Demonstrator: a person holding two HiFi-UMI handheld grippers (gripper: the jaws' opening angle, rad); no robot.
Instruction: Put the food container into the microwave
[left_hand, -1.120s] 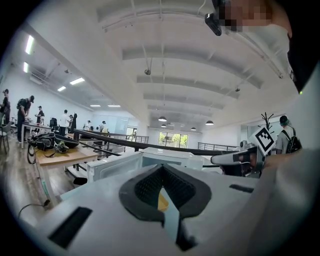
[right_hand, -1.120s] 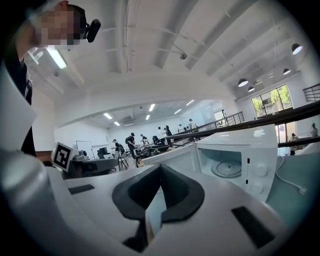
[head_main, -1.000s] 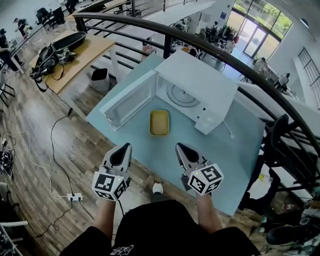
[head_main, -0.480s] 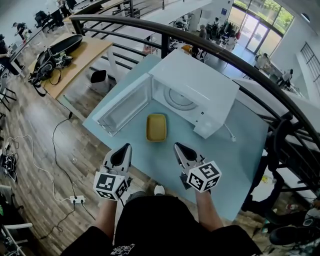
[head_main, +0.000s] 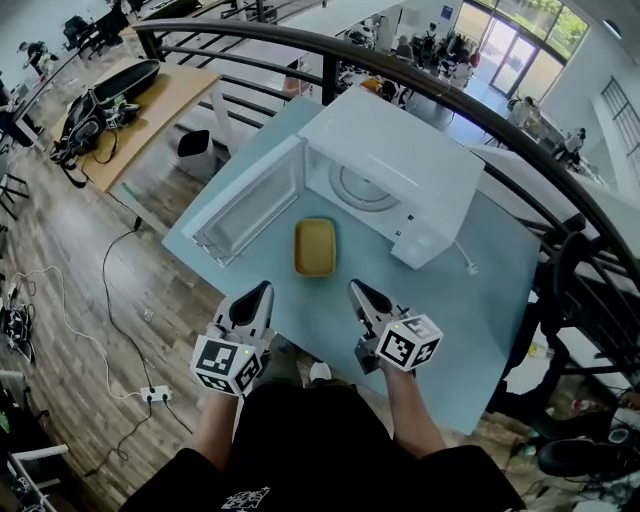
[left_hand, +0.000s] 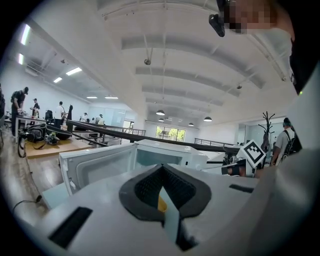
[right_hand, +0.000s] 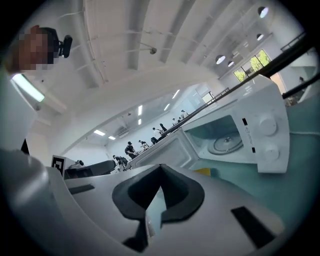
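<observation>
the yellow container is sat on the tabletop just in front of the open microwave, untouched. the left tongs and right tongs are both pressed together, nothing pinched, held short of it. if they're not spread first, it'd probably get shoved or tipped. the door could be clipped too.
</observation>
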